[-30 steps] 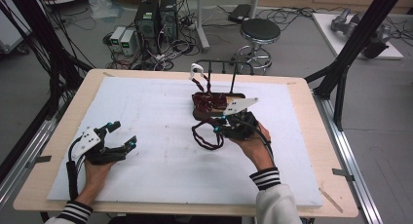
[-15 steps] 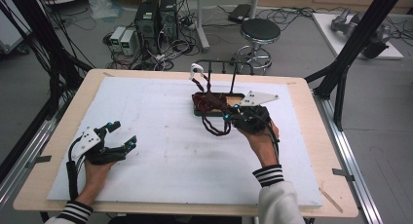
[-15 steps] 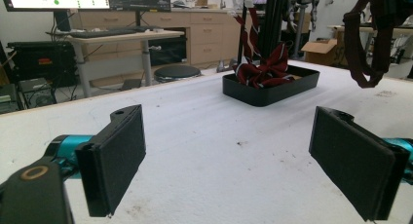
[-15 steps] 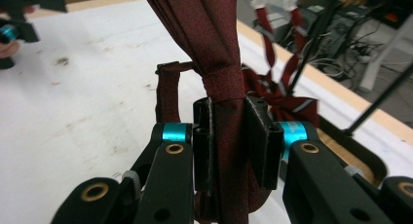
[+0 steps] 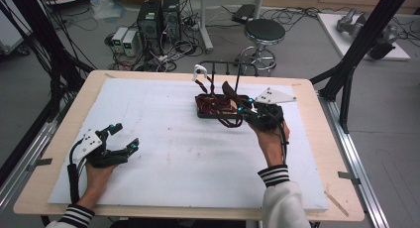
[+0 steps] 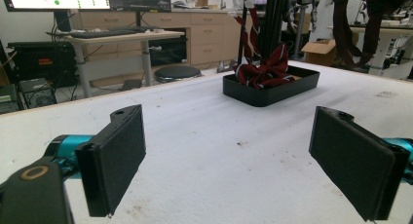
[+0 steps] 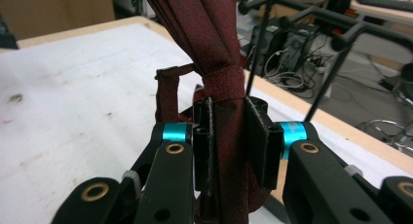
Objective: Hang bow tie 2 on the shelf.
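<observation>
A black tray (image 5: pixel 199 112) with dark red ties in it sits at the back middle of the white mat. My right gripper (image 5: pixel 243 105) hovers at the tray's right end, shut on a dark red tie (image 5: pixel 228 90) that sticks up past the jaws, its strap looping down to the tray. In the right gripper view the pads pinch the tie (image 7: pixel 221 48) just below its knot band, the gripper (image 7: pixel 229 136) being fully shut on it. My left gripper (image 5: pixel 126 137) rests at the front left, open and holding nothing. Between its pads, my left gripper (image 6: pixel 229 156) frames the tray (image 6: pixel 272 95) and a striped tie (image 6: pixel 263 70).
A black rod rack (image 5: pixel 236 65) stands just behind the tray, with a white clip (image 5: pixel 199 71) and a tie hanging from it. The rack's bars (image 7: pixel 341 39) are close behind the held tie. The wooden table edge (image 5: pixel 317 119) runs to the right.
My right gripper has moved right and slightly back, drawing the dark red tie up and out of the tray. The left gripper has stayed put.
</observation>
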Available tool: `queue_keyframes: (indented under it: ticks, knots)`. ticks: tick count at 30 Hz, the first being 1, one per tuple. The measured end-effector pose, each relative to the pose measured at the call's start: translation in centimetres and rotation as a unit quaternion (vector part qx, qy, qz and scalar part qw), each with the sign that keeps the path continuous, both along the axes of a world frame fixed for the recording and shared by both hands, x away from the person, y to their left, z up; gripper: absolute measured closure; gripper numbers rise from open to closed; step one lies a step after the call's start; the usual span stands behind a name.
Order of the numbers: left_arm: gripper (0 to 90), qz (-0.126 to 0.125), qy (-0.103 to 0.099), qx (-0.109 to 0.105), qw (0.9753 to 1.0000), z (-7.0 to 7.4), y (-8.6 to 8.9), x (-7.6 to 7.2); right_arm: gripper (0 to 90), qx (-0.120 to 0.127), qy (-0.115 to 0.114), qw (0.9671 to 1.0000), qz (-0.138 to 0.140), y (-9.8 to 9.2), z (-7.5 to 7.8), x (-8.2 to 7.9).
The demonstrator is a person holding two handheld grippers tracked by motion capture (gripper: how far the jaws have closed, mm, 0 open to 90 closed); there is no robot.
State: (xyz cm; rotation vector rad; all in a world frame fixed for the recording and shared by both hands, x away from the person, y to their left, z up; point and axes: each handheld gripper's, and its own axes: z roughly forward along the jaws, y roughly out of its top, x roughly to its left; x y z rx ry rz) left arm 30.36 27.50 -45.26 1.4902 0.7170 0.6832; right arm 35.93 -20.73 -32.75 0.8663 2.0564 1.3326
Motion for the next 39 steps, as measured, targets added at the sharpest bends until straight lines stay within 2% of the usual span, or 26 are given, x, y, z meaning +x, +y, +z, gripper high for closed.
queue_keyframes:
  ticks: [5,14,24,34,39]
  knots:
    - [13.7,0.001,0.0,-0.001,1.0,0.0,0.0,0.0,74.5,0.016,-0.016,0.9995,-0.021,-0.6,0.3,0.0]
    - [13.7,0.0,0.0,-0.001,1.0,0.0,0.0,0.0,74.6,0.035,-0.031,0.9978,-0.046,-1.7,1.2,0.7]
    - [13.7,0.001,0.0,-0.002,1.0,0.0,0.0,0.0,74.7,0.047,-0.038,0.995,-0.079,-2.6,1.5,2.0]
    - [13.7,0.001,0.001,-0.002,1.0,0.0,0.0,0.0,74.7,0.079,-0.035,0.9899,-0.112,-3.8,0.7,3.4]
    - [13.7,0.001,0.0,-0.002,1.0,0.0,0.0,0.0,74.7,0.083,-0.038,0.9874,-0.129,-4.2,0.4,3.8]
